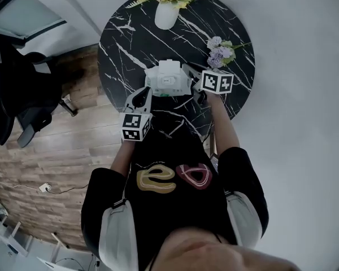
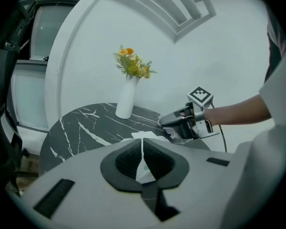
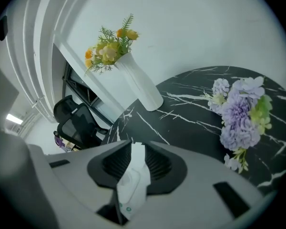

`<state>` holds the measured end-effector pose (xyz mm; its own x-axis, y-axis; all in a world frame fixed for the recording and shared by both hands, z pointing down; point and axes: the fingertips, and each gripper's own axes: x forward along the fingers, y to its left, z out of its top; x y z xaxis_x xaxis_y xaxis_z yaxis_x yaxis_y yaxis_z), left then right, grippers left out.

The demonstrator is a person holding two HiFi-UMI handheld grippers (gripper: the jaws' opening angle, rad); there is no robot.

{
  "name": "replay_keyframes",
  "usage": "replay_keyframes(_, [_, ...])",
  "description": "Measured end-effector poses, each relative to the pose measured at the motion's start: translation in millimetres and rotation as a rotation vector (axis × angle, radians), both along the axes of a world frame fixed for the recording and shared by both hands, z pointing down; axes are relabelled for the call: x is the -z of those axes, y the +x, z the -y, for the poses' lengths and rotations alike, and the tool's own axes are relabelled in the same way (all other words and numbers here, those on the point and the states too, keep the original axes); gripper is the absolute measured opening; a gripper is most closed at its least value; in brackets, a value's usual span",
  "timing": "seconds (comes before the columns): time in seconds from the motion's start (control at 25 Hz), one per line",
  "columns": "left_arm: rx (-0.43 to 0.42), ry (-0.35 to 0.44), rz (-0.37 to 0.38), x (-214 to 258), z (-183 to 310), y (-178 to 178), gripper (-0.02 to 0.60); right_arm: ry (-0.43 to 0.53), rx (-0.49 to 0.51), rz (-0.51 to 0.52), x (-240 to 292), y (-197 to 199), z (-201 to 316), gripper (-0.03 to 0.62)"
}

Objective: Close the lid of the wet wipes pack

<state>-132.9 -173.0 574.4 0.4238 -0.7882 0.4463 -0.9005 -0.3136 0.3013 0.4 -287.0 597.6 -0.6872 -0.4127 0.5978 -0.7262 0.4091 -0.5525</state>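
Round table (image 1: 124,44), black marble-look top with white veins. White vase (image 1: 166,16) upright at far edge, holding yellow and orange flowers. Purple flower bunch (image 1: 220,52) lying on right side of top, well apart from vase. White wet wipes pack (image 1: 168,79) near middle, toward near side, between vase and near edge. Rest of top bare.
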Motion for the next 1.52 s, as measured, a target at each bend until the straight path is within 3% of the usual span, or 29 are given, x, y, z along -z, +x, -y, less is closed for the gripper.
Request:
replay_keyframes(0.24, [-0.027,-0.025,-0.003,-9,4,5,0.025,-0.113,0.015,0.030,-24,-8,10,0.092])
replay_keyframes(1.04, [-0.009,-0.131,0.001,-44,10,13,0.025,-0.291,0.105,0.047,-54,-19,30,0.048])
replay_keyframes(1.52, [-0.008,-0.165,0.000,-55,13,20,0.025,-0.303,0.204,0.051,-53,-28,31,0.025])
